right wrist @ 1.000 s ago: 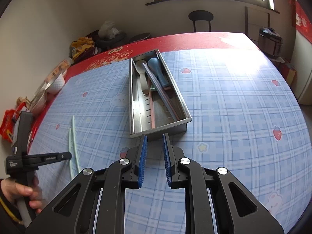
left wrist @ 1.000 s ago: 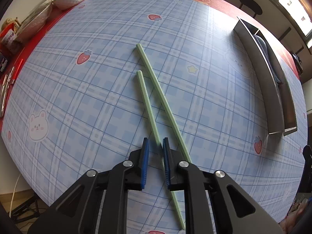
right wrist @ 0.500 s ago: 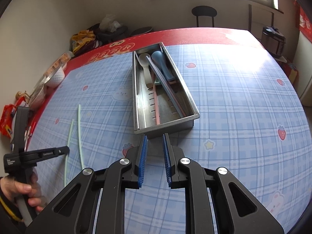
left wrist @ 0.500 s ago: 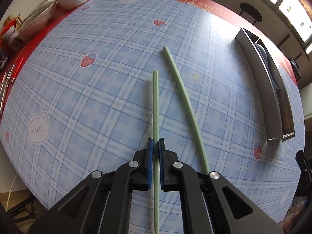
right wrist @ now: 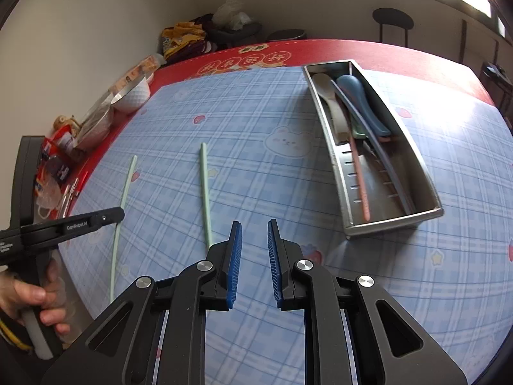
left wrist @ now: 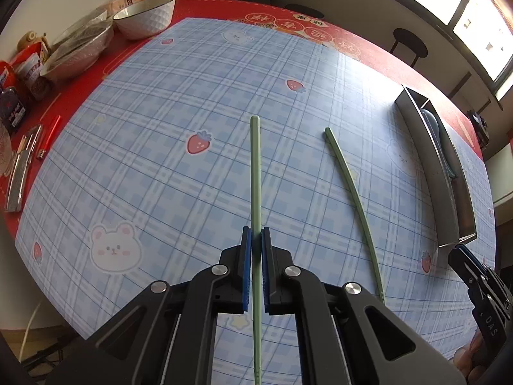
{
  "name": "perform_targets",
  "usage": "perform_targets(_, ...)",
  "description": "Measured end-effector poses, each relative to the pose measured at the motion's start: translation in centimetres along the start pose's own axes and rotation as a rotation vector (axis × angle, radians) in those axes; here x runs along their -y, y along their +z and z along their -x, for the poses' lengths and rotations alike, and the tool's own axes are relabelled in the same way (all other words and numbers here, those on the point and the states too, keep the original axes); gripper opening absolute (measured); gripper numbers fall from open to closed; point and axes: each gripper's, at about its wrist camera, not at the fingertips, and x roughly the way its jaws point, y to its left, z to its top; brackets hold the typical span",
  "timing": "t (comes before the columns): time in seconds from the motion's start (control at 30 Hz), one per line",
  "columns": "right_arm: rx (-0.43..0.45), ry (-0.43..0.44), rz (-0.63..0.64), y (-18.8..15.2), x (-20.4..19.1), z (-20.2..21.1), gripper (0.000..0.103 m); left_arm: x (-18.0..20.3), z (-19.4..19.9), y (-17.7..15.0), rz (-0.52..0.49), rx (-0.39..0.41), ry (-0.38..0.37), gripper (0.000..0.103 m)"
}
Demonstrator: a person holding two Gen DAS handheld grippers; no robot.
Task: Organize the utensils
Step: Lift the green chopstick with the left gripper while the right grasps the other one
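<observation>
My left gripper (left wrist: pixel 255 234) is shut on a pale green chopstick (left wrist: pixel 255 173) and holds it lifted off the blue plaid tablecloth, pointing away from me. The same chopstick (right wrist: pixel 125 189) and the left gripper (right wrist: pixel 120 215) show in the right wrist view. A second green chopstick (left wrist: pixel 352 192) lies flat on the cloth to its right; it also shows in the right wrist view (right wrist: pixel 205 192). My right gripper (right wrist: pixel 254 229) is open and empty, above the cloth near that chopstick's near end. The steel utensil tray (right wrist: pixel 429 176) holds spoons and chopsticks.
White and steel bowls (left wrist: pixel 144 19) and snack packets stand along the far left edge on the red cloth. A metal tool and a red pen (left wrist: pixel 49 134) lie at the left edge. The tray (left wrist: pixel 426 147) stands at the right.
My left gripper closed on one green chopstick and lifted it away from the other. My right gripper moved left, toward the chopstick lying on the cloth.
</observation>
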Motion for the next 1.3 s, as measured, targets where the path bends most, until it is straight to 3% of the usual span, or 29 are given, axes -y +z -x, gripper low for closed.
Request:
perform_targets(0.17,-0.038,-0.043,0.075,0.6,-3.0,-2.5,0.017,-1.5,0.4,0.6,-0.012,0.037,0.008,0.006)
perform_targets(0.33,-0.094,-0.075,0.135,0.6,-5.3,-5.1,0.017,-3.1,-0.4,1.4,-0.001,0.027,0.000,0.006)
perform_targets(0.7,-0.156,-0.139,0.178,2.1,-6.4,-9.2,0.017,-5.2,-2.7,3.2,0.028,-0.011,-0.052,0.006)
perform_targets(1.0,-0.156,-0.123,0.223,3.5,-7.5,-11.2,0.018,-5.7,-3.9,4.3,0.033,-0.029,-0.081,0.006)
perform_targets(1.3,-0.151,-0.031,0.192,3.6,-6.1,-11.1,0.020,-6.2,-4.8,4.9,0.042,-0.046,-0.097,0.006)
